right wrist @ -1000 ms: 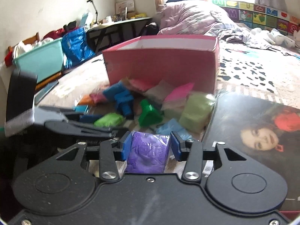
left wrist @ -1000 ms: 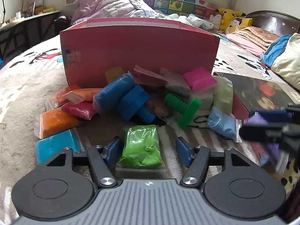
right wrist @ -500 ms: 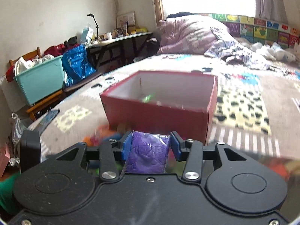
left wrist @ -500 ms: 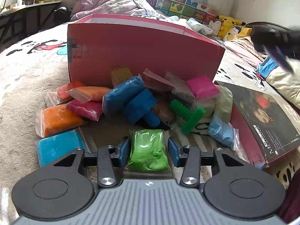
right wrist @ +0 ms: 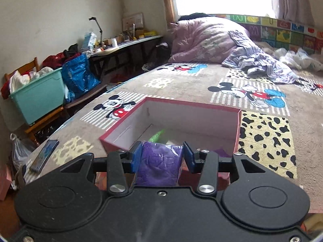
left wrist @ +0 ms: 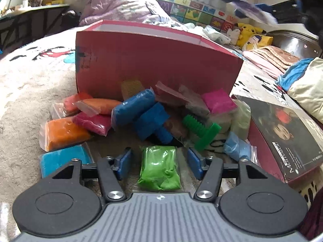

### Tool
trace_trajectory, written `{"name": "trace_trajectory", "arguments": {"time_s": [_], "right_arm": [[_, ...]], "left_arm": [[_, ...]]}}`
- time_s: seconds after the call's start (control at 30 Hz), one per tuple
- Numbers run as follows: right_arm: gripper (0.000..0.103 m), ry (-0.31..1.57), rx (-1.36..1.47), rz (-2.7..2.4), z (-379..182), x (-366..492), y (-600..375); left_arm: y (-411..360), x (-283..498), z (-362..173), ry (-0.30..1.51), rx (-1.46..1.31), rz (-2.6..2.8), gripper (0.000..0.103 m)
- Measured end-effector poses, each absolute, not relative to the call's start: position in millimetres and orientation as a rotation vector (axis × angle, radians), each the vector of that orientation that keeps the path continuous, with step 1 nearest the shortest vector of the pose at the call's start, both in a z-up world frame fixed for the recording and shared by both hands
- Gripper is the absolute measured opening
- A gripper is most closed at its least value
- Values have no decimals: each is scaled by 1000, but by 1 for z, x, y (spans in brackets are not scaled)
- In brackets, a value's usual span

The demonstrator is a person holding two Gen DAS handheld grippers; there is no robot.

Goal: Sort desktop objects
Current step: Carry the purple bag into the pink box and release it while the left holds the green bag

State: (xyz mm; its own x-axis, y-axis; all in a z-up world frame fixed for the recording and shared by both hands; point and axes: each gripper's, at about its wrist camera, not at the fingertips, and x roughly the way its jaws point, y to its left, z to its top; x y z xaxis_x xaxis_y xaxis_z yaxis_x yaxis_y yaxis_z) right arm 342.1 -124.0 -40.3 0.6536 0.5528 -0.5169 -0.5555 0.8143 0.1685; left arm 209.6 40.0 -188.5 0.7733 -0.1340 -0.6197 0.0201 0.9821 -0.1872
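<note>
A red cardboard box (left wrist: 153,60) stands on the bed with a pile of coloured clay bags, a blue toy bolt (left wrist: 155,123) and a green toy bolt (left wrist: 201,129) in front of it. My left gripper (left wrist: 159,161) is open, its fingers on either side of a green clay bag (left wrist: 159,167) lying on the blanket. My right gripper (right wrist: 161,157) is shut on a purple clay bag (right wrist: 157,167) and holds it above the near edge of the open box (right wrist: 181,117). It shows at the top right of the left wrist view (left wrist: 262,4).
A dark book (left wrist: 282,129) lies right of the pile. Orange (left wrist: 64,135), cyan (left wrist: 62,159) and light blue (left wrist: 236,147) bags lie around the green bag. The box holds a green item (right wrist: 157,135). A phone (right wrist: 44,155) lies near the bed's left edge.
My right gripper rose with the purple bag from beside the pile to above the box. My left gripper's fingers closed in on the green bag, then opened wide again.
</note>
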Motion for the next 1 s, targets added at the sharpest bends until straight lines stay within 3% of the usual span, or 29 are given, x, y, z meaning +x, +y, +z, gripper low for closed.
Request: {"name": "trace_trajectory", "arguments": {"time_s": [1.0], "right_arm": [[44, 1029, -303, 459, -104, 514, -20]], "left_arm": [[59, 224, -196, 702, -280, -111, 61]]}}
